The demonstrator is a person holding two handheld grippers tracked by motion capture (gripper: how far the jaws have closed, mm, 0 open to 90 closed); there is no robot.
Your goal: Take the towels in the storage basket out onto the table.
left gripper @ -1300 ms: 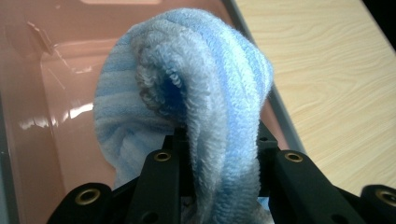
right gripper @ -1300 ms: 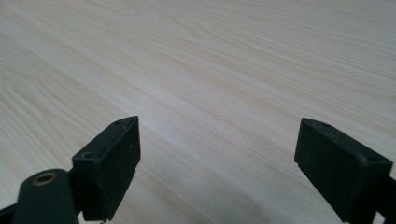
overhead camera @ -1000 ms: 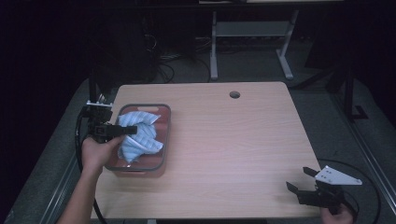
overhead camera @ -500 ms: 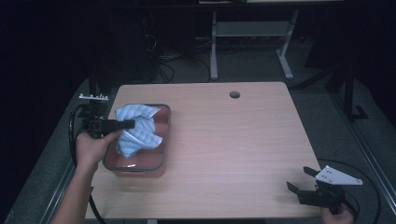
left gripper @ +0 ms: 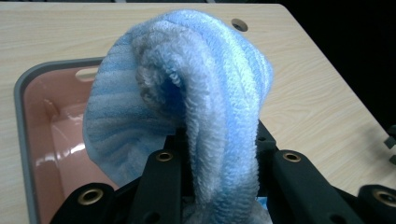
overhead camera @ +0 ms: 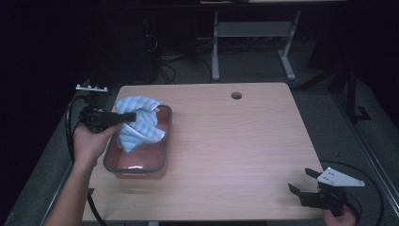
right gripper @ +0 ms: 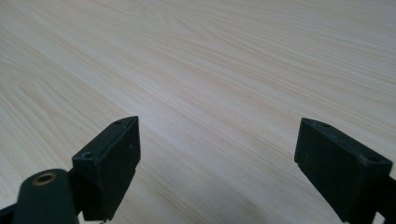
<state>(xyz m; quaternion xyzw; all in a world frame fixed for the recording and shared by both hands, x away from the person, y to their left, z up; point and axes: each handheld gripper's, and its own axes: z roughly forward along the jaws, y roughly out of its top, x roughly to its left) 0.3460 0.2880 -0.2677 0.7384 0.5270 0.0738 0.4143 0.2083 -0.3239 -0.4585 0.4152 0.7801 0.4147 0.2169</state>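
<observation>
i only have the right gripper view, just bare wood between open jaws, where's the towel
Observer: The left gripper holds the blue striped towel, clamped shut on a fold of it, above the pink tub at the table's left side.
Operator: is the towel out of the tub
Observer: Not fully. In the high view its lower part hangs inside the tub.
Operator: where am i relative to that
Observer: The right gripper sits at the near right corner of the table, far from the tub.
</observation>
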